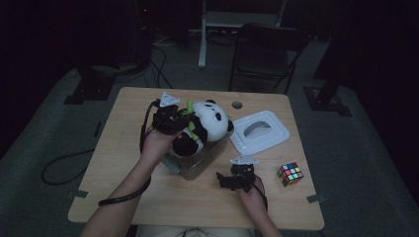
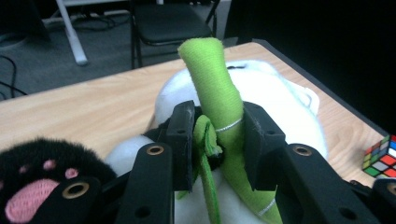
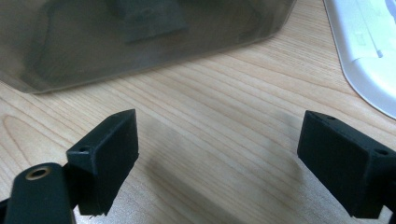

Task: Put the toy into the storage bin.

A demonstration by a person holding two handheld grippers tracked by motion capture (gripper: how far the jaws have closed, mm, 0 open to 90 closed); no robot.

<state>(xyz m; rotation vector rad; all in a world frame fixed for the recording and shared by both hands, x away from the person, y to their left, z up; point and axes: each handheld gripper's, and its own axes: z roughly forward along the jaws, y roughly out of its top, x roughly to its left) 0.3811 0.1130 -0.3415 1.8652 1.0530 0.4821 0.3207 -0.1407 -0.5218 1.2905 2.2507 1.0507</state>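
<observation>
While the right fingers (image 3: 217, 163) gape empty, the left fingers (image 2: 187, 135) pinch the panda's green stalk (image 2: 217, 98).

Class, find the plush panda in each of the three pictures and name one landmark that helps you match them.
High view: the plush panda sits upper centre, over the translucent box.
Left gripper view: its white body lies behind the jaws, which clamp its green bamboo stalk.
Right gripper view: not in it.
Shared landmark: the wooden table.

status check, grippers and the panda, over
Left gripper shut on panda's green bamboo stalk. Panda over the grey bin. Right gripper open above bare table, holding nothing. Nothing blocking the bin.
</observation>
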